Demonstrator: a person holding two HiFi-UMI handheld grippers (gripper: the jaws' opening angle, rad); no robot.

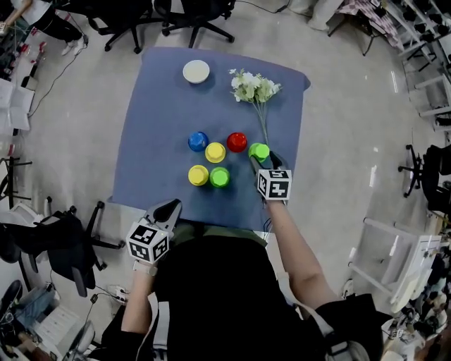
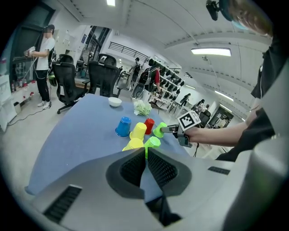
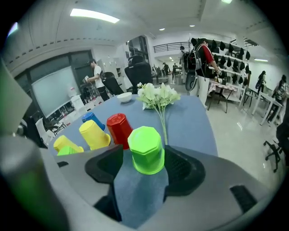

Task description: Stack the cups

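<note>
2 grn cups (image 1: pixel 258 151) (image 1: pixel 219 177), 2 ylw (image 1: pixel 215 151) (image 1: pixel 198 175), 1 red (image 1: pixel 237 142), 1 blue (image 1: pixel 198 141); L tongs (image 1: pixel 173 206) together, R tongs (image 1: pixel 264 159) spread

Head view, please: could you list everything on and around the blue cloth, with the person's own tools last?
cloth: one, blue, under everything
bowl: one, white, far end
flowers: one bunch, white with green stems, far right
blue cup: one, blue, left of the cluster
red cup: one, red, back row
yellow cups: two, yellow, one in the middle, one near left
green cups: two, green, one near, one at the right
office chairs: several, black, around the cloth
left tool: one, shut, empty
right tool: one, open around the right green cup
</note>
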